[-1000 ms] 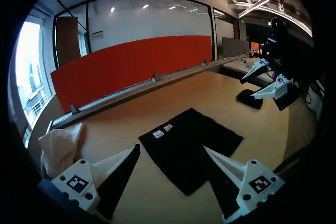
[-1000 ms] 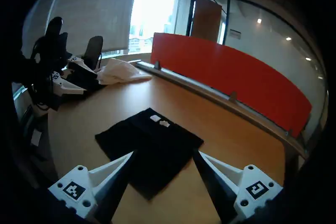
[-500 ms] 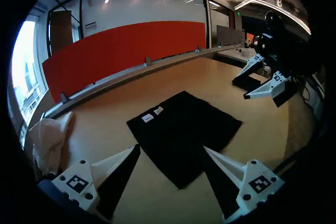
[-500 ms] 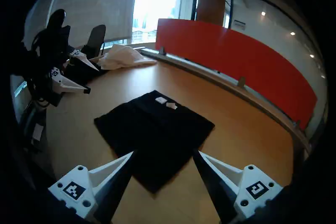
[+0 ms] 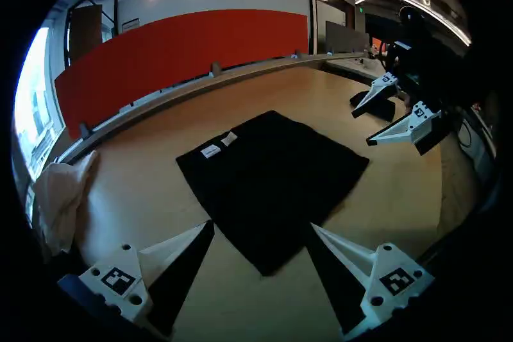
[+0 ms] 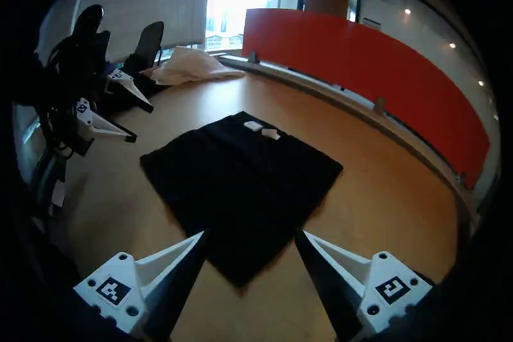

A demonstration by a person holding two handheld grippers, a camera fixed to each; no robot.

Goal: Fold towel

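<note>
Left gripper view: a black, matte, roughly square towel (image 5: pixel 272 178) lies flat on the smooth wooden table (image 5: pixel 397 194). Left gripper (image 5: pixel 260 225) and right gripper (image 6: pixel 251 233) stand spread wide, holding nothing.

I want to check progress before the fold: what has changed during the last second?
Both the left gripper and the right gripper have come closer to the black towel. Nothing was grasped; both stay open. The towel still lies flat on the table; the white cloth has not moved.
</note>
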